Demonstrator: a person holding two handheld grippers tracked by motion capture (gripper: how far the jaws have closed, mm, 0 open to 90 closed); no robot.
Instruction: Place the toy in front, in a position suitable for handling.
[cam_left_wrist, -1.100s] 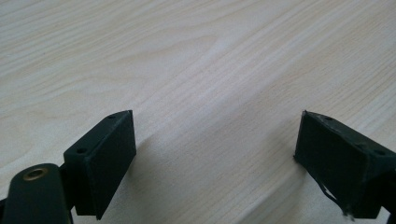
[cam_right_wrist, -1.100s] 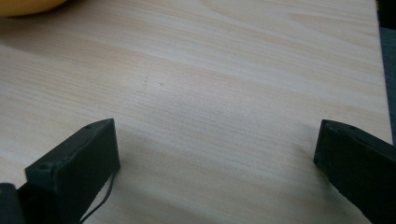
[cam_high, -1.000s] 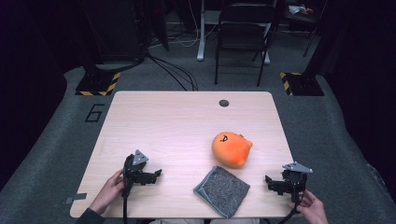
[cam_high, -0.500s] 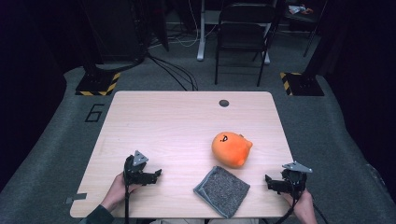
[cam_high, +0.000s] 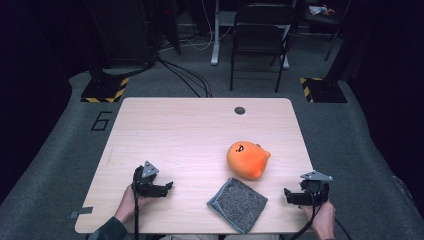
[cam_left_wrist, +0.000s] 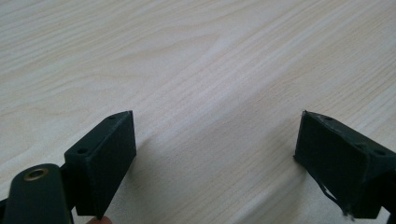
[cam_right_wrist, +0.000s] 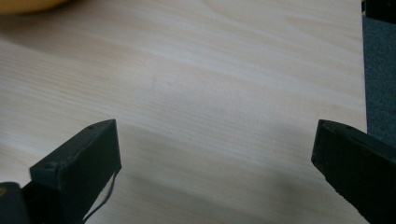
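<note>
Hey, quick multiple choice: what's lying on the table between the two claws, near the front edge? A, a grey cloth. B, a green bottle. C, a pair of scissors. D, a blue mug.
A: a grey cloth lies on the table between the left claw and the right claw, just in front of the orange plush.

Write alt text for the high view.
A wooden table holds an orange plush and a grey cloth near its front edge. A person's hands rest an open left gripper and open right gripper on either side, touching neither.
</note>
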